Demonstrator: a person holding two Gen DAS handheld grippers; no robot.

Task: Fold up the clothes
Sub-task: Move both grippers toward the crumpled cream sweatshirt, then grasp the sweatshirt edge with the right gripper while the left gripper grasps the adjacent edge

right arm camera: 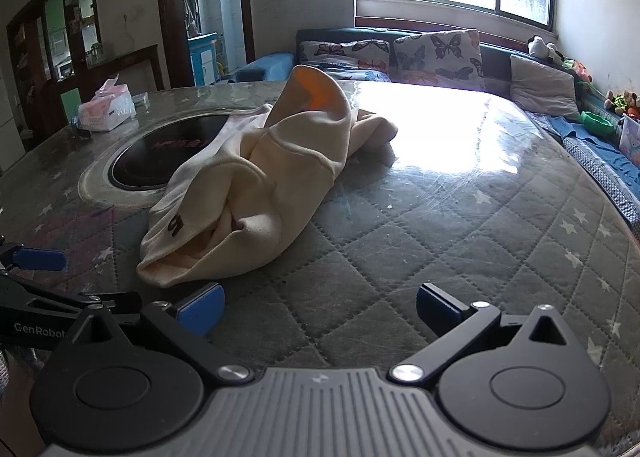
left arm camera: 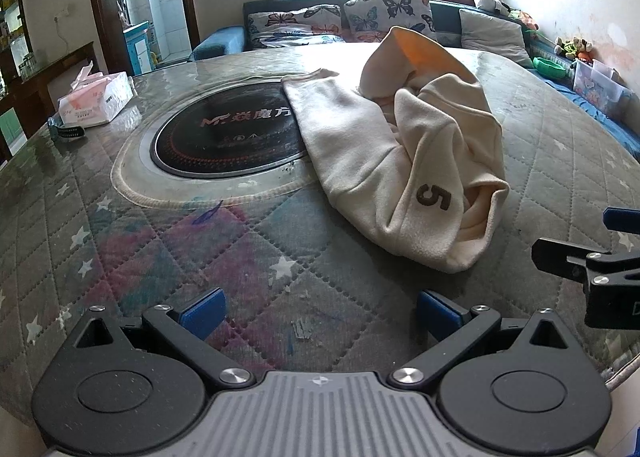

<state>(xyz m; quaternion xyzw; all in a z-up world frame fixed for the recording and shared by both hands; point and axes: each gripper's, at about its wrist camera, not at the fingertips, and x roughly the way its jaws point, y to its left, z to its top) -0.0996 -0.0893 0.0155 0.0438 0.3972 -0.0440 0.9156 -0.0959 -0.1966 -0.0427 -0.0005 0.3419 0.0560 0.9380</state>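
A cream sweatshirt (left arm camera: 404, 161) with a brown "5" printed on it lies crumpled in a heap on the quilted table cover; its hood shows an orange lining. In the right wrist view the same sweatshirt (right arm camera: 256, 185) sits left of centre, partly over the black round hob. My left gripper (left arm camera: 320, 313) hovers low over the cover, open and empty, just short of the garment's near edge. My right gripper (right arm camera: 320, 309) is also open and empty, with its left blue pad close to the sweatshirt's near hem. The right gripper's side (left arm camera: 592, 269) shows at the left view's right edge.
A black round hob (left arm camera: 228, 137) is set into the table under a clear cover. A tissue pack (left arm camera: 94, 99) and a dark watch (left arm camera: 70, 133) lie at the far left. A sofa with butterfly cushions (left arm camera: 380, 13) stands beyond the table, with toys and boxes on the right.
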